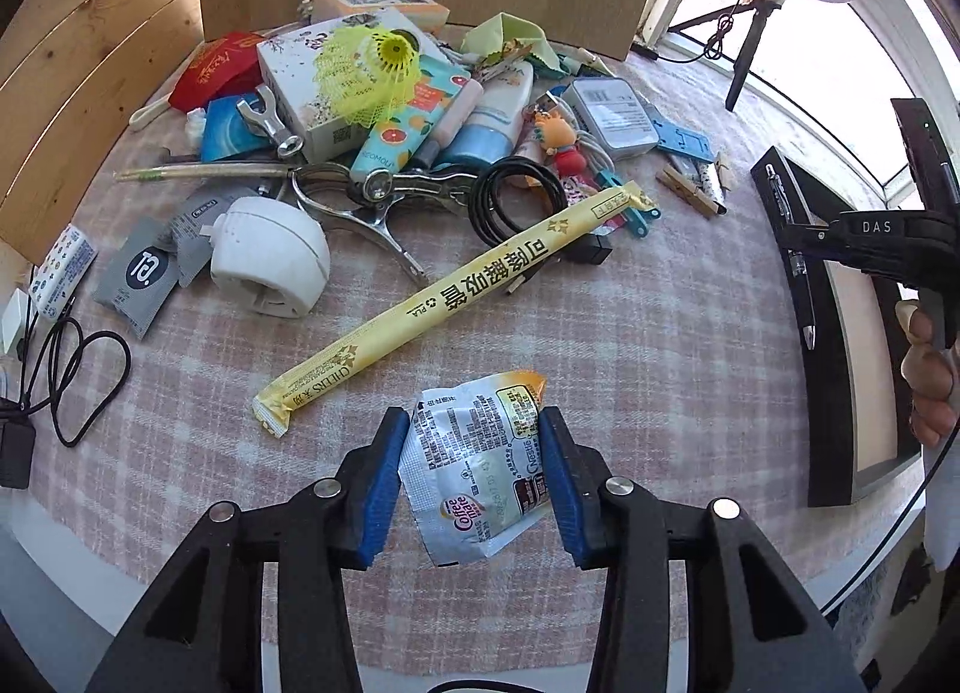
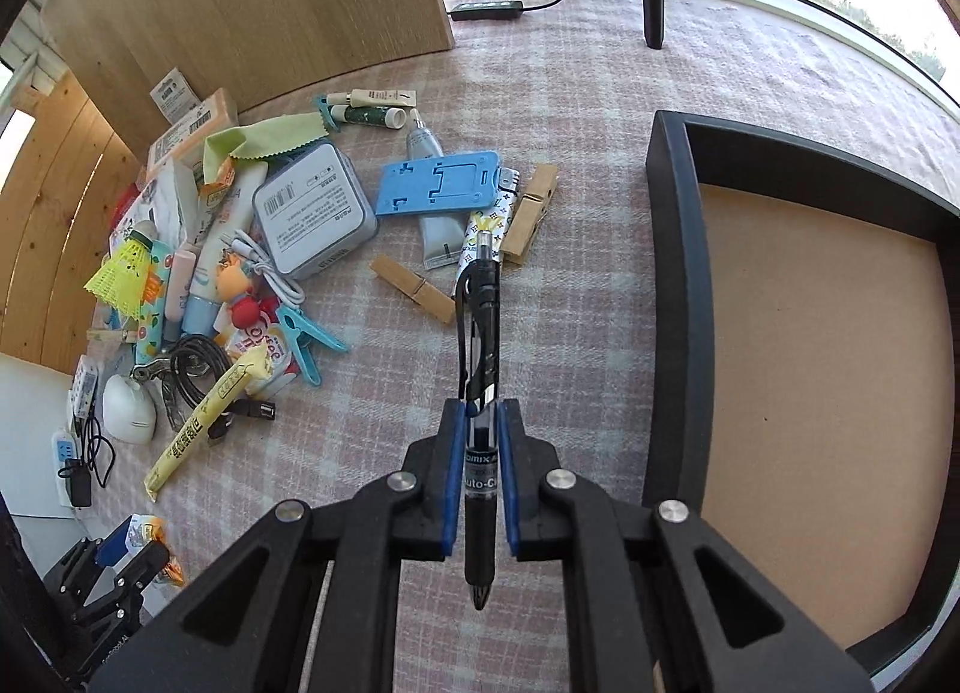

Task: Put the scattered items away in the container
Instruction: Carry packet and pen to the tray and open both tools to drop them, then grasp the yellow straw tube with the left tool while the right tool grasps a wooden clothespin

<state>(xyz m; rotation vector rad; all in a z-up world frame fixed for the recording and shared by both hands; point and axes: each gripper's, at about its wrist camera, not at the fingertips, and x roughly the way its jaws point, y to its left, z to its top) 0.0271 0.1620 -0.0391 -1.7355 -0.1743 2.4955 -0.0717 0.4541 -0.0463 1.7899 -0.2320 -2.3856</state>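
My left gripper (image 1: 474, 435) is shut on a silver Coffee-mate sachet (image 1: 477, 468), held just above the checked cloth. My right gripper (image 2: 483, 423) is shut on a black pen (image 2: 483, 369), which points away from the camera; this gripper and pen also show at the right of the left wrist view, the pen (image 1: 801, 273) hanging beside the box. The container is a black box (image 2: 672, 285) with a bare brown floor, right of the pen. A long yellow straw packet (image 1: 456, 297) lies in front of the sachet.
A heap of small items fills the back of the table: a white round gadget (image 1: 270, 264), pliers (image 1: 372, 195), coiled black cable (image 1: 519, 198), yellow shuttlecock (image 1: 372, 63), grey square tin (image 2: 315, 210), blue phone stand (image 2: 441, 183), wooden pegs (image 2: 414, 288). Wooden boards stand behind.
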